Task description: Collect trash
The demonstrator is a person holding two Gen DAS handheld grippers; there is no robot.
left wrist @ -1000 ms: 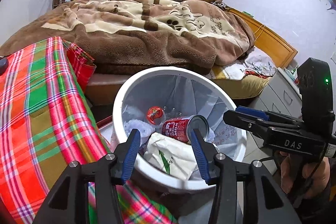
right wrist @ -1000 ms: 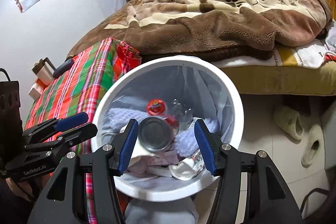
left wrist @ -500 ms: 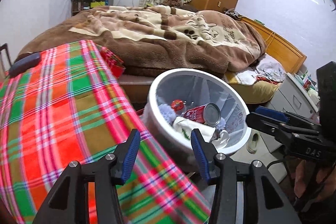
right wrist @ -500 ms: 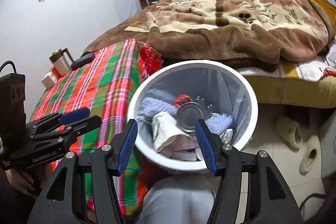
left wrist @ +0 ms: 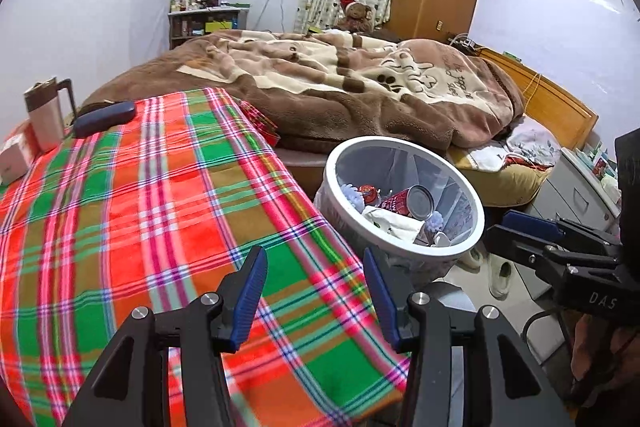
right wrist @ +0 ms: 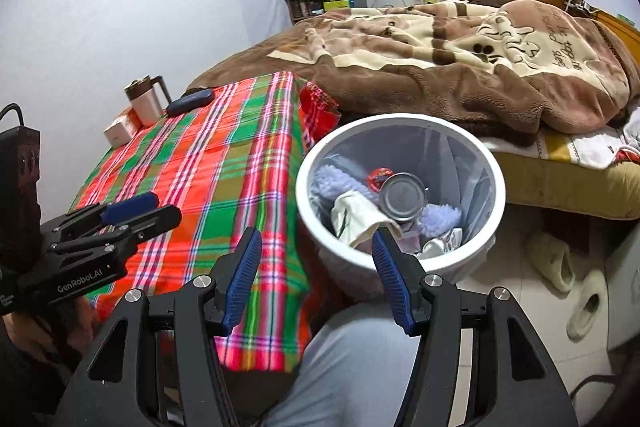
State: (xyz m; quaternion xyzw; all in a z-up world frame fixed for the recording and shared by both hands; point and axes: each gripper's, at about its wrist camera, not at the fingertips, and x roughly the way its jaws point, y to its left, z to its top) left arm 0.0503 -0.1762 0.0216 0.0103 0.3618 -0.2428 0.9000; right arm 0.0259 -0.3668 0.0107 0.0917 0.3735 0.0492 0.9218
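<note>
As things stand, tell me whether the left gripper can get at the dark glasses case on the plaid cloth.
Probably yes: the left gripper is open and empty, and only bare plaid cloth lies between it and the glasses case, though far across.

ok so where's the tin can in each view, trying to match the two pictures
Left wrist view: the tin can lies right of centre, inside the white bin, its open end facing the camera.
Right wrist view: the can is just right of centre, in the same bin.
Shared landmark: the plaid tablecloth left of the bin.
</note>
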